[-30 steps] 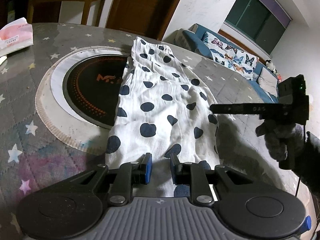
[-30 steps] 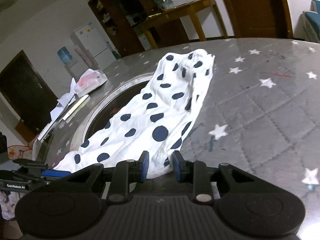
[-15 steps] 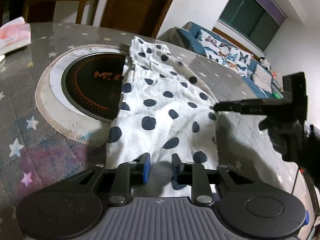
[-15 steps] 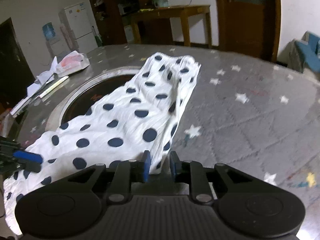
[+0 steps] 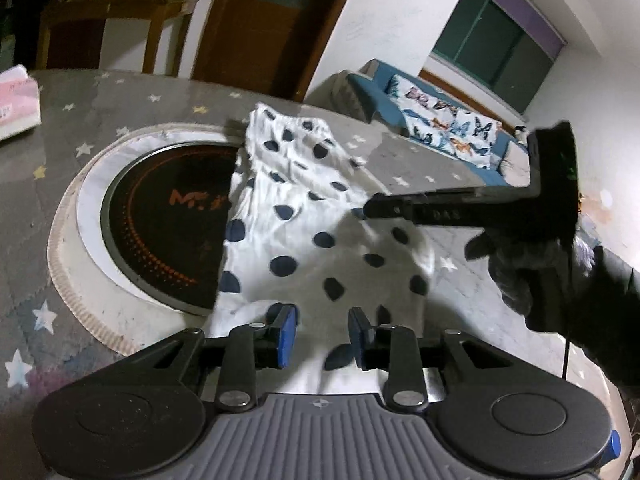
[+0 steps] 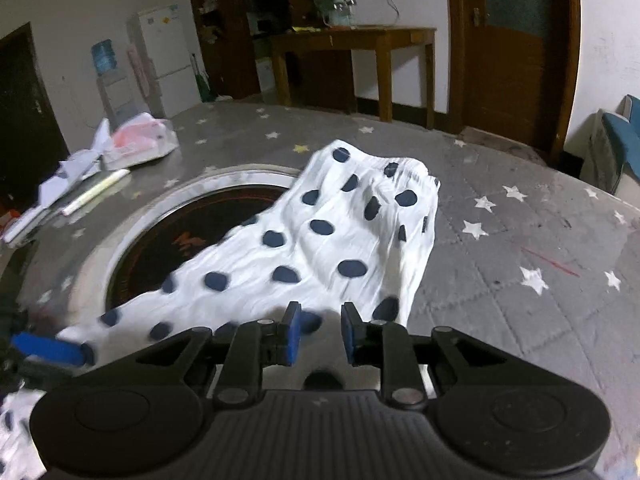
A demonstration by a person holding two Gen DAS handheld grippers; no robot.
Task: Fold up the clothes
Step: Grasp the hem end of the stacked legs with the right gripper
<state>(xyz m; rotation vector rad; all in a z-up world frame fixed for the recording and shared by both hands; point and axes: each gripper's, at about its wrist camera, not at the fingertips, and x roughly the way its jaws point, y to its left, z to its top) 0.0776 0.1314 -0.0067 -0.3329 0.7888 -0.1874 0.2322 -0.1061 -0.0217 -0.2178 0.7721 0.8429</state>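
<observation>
Both grippers, left and right, jaws parted, hover over the polka-dot garment.

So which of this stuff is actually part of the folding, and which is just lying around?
Part of the job:
garment
left gripper
right gripper

Lying about:
tissue pack
pen
papers
hotplate

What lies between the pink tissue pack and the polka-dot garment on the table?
The round black cooktop in its pale ring, partly covered by the polka-dot garment; the right wrist view shows it beyond the pink tissue pack.
</observation>
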